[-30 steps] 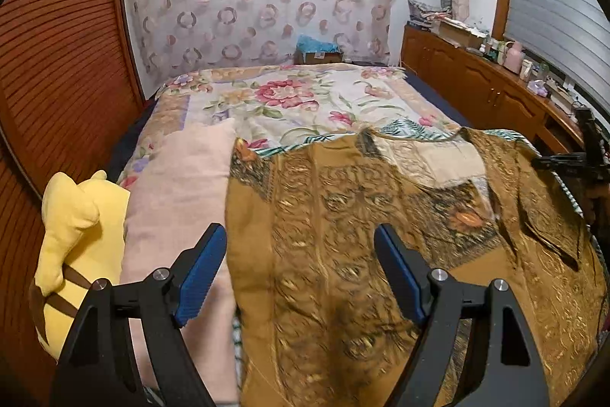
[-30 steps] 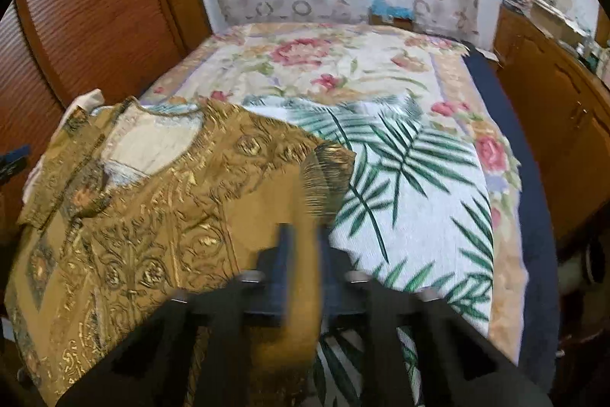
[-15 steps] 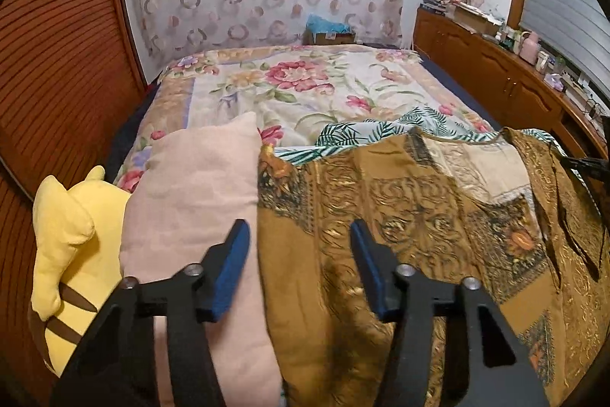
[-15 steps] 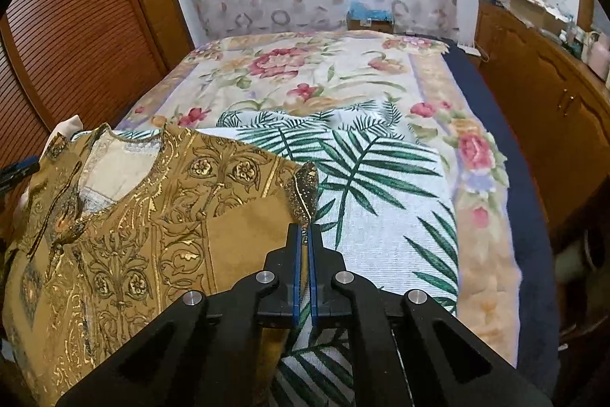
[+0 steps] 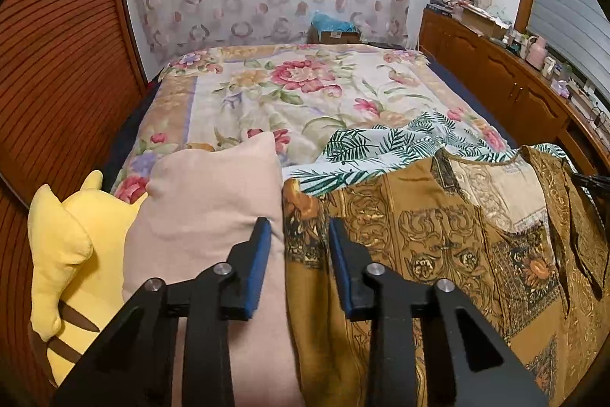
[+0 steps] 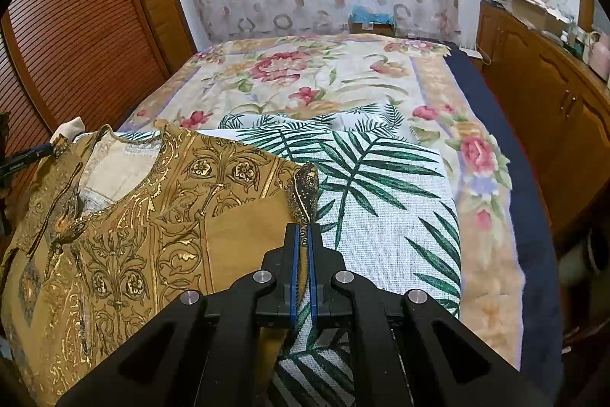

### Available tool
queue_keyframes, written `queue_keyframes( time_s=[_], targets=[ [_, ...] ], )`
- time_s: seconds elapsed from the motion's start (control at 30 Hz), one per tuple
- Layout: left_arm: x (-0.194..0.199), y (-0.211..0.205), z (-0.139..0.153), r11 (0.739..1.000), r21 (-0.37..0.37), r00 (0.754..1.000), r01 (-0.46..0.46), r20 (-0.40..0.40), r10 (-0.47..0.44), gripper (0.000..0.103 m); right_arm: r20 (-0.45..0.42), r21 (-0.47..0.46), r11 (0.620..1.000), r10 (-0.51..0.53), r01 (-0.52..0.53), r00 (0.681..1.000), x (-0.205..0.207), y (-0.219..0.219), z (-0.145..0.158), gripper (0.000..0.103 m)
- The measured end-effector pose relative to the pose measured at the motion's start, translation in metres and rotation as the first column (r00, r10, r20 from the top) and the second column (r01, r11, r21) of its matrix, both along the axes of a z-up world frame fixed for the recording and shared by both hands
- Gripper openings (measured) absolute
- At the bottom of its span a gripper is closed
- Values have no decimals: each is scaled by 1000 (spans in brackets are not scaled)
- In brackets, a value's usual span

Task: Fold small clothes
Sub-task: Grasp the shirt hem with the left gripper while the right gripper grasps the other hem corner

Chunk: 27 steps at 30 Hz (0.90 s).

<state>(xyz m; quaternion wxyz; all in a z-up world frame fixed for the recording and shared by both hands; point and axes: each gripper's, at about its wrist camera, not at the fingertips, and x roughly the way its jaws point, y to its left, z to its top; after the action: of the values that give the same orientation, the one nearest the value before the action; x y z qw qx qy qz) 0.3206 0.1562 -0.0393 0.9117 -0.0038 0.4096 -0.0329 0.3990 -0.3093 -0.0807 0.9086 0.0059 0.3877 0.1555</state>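
Closing around the tunic (image 5: 431, 235) edge, your left gripper (image 5: 299, 262) needs both layers; right gripper (image 6: 302, 254) already pinches its sleeve edge, so match heights.

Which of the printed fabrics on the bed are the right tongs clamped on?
The mustard-gold ornate garment: the right tongs pinch its edge. The palm-leaf cloth lies beneath, and the floral bedspread beyond.

Bed (image 6: 533, 235): floral blanket (image 6: 305, 75), pink pillow (image 5: 206, 216).
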Motion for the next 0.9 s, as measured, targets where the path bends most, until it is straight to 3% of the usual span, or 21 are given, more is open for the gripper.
queue_keyframes(
  time_s=[0.53,0.6,0.63,0.73,0.83,0.87,0.9],
  targets=[
    [-1,-5,-12,1000,22,999,19,-40,-18,26,5,-19,1000,-5,5,1000,-1,3,3,5],
    [-1,-6,-12,999,21,999,31,-40,-30,17,5,-19,1000,-2,2,1000,0,4,3,9],
    [-2,-6,-13,999,17,998,36,-44,-35,4,3,-20,1000,3,-3,1000,1,5,3,13],
    [-10,-14,-9,999,16,998,50,-27,-49,3,-9,-48,999,11,-11,1000,4,12,5,17],
    [-23,-22,1,998,9,998,65,12,-65,2,-22,-91,995,36,-38,999,6,20,8,16],
    [-28,-25,4,998,8,997,67,23,-67,2,-28,-100,994,42,-45,999,6,22,9,5],
    [-35,-28,9,997,6,996,73,42,-73,2,-30,-95,994,52,-54,998,5,23,11,5]
  ],
)
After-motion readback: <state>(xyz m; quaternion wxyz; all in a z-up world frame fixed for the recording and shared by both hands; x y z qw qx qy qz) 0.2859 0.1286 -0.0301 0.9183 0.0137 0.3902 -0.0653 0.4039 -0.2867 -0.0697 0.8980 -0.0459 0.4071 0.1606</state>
